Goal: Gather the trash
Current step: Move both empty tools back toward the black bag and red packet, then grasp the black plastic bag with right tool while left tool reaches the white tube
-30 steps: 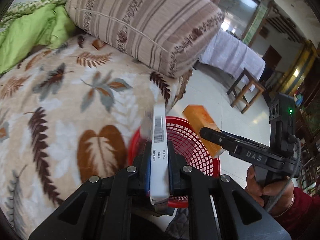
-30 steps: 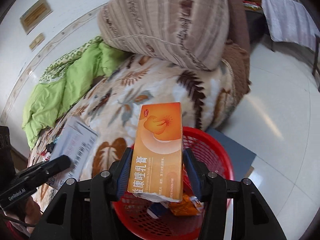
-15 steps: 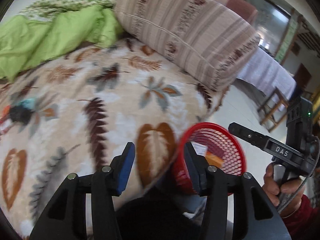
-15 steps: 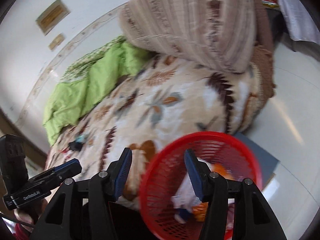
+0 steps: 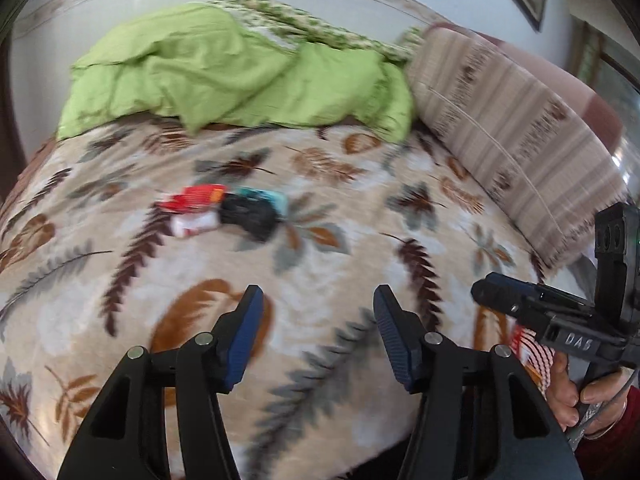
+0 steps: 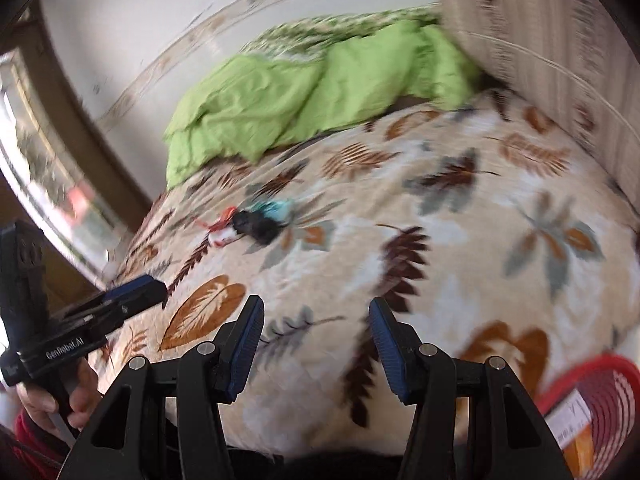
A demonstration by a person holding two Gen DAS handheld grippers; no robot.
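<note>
Fingers on both grippers stand spread with nothing between them: the left gripper [image 5: 318,332] and the right gripper [image 6: 316,334] each show bare blue pads over the leaf-print blanket [image 5: 332,216]. A second ago each was clamped on a flat carton above the red basket [image 6: 600,396]; half a second ago both were already released and the cartons lay inside the basket. Now the two views have swung away from the basket and across the bed, so it sits only at the lower right edge of the right wrist view, with a white-labelled carton [image 6: 568,420] and something orange visible in it. I read this as two pieces delivered and the hands turning to the next ones.

What remains in sight is a small trash pile [image 5: 224,212] well ahead of both grippers, near the middle of the blanket, with the green quilt [image 5: 224,76] beyond it and the striped pillow [image 5: 516,128] to its right. The pile is blurred: a red wrapper [image 5: 196,198] and a white-and-red piece on the left, a black lump [image 5: 248,216] touching them, something teal behind. Taken together, its long axis runs roughly left to right across the left view, the red end pointing left. Which piece lies on top I cannot tell.
</note>
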